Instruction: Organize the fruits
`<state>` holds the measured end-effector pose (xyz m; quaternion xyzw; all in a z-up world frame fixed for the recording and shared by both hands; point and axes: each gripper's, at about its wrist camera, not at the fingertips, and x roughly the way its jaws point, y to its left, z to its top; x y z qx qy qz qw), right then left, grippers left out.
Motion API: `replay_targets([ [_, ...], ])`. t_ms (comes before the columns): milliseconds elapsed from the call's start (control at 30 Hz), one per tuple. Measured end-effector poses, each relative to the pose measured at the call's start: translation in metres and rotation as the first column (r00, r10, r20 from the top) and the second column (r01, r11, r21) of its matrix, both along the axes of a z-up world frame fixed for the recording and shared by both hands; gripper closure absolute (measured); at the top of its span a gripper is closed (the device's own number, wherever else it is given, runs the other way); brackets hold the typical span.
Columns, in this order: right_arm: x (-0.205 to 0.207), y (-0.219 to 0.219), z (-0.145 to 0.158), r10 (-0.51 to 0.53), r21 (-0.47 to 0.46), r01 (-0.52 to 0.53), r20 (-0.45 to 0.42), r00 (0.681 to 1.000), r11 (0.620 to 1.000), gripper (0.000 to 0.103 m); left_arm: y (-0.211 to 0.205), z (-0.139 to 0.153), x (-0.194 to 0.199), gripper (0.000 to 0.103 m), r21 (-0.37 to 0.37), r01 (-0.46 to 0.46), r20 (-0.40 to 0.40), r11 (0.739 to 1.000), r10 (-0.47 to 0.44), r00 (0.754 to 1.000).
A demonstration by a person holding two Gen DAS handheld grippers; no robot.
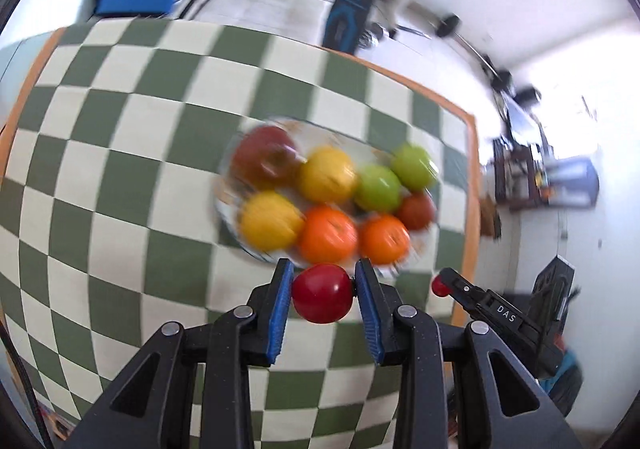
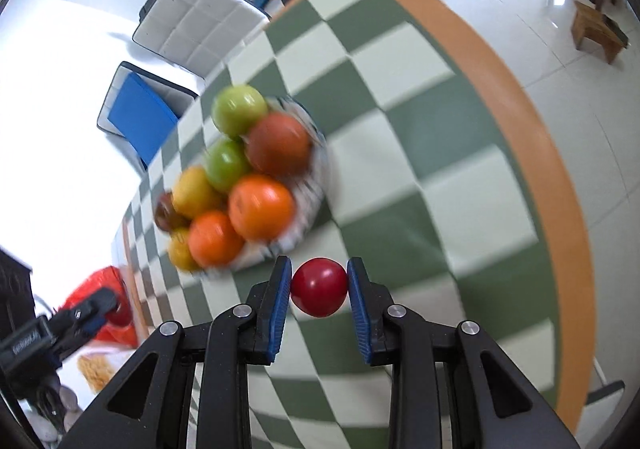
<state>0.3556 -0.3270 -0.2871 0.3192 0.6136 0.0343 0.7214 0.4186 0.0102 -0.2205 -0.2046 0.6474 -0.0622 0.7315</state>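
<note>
A green-and-cream checked tablecloth (image 1: 120,177) with an orange border covers the table. On it sits a plate (image 2: 308,205) piled with red, yellow, green and orange fruit, blurred. Nearer than the plate, the left gripper (image 1: 323,291) is clamped on a small red fruit (image 1: 322,293); the right gripper (image 2: 319,287) likewise grips another red fruit (image 2: 319,287) above the cloth.
</note>
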Motion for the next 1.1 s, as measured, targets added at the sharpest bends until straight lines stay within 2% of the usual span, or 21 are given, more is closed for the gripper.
replay_targets([
  [200,0.055,0.018,-0.025,0.009,-0.036,-0.01,-0.037,0.999,0.999,0.072,0.047,-0.049,0.036,0.073,-0.009,-0.102,-0.091,0.995,0.101,0.991],
  [333,0.074,0.029,-0.035,0.031,-0.097,-0.037,-0.058,0.998,0.995,0.072,0.053,-0.079,0.047,0.073,-0.025,-0.136,-0.147,0.99,0.131,0.98],
  [500,0.087,0.038,-0.04,0.05,-0.146,-0.06,-0.068,0.996,0.987,0.072,0.059,-0.1,0.055,0.073,-0.045,-0.156,-0.195,0.987,0.145,0.97],
  [700,0.085,0.038,-0.044,0.053,-0.152,-0.065,-0.08,0.995,0.986,0.071,0.064,-0.105,0.053,0.072,-0.077,-0.181,-0.216,0.98,0.161,0.963],
  [867,0.078,0.033,-0.046,0.032,-0.122,-0.041,-0.078,0.996,0.992,0.071,0.068,-0.104,0.051,0.071,-0.079,-0.187,-0.228,0.979,0.165,0.96],
  [933,0.077,0.031,-0.047,0.026,-0.108,-0.035,-0.081,0.996,0.994,0.066,0.069,-0.104,0.05,0.071,-0.073,-0.187,-0.234,0.98,0.166,0.958],
  [1033,0.076,0.031,-0.044,0.026,-0.123,-0.036,-0.08,0.996,0.992,0.054,0.068,-0.099,0.048,0.071,-0.038,-0.174,-0.22,0.984,0.162,0.962],
  [1067,0.076,0.032,-0.042,0.027,-0.122,-0.037,-0.078,0.997,0.992,0.049,0.067,-0.095,0.046,0.07,-0.015,-0.163,-0.209,0.987,0.156,0.965],
  [1100,0.075,0.032,-0.04,0.029,-0.126,-0.039,-0.076,0.997,0.991,0.047,0.065,-0.09,0.044,0.064,0.01,-0.147,-0.191,0.989,0.146,0.971],
])
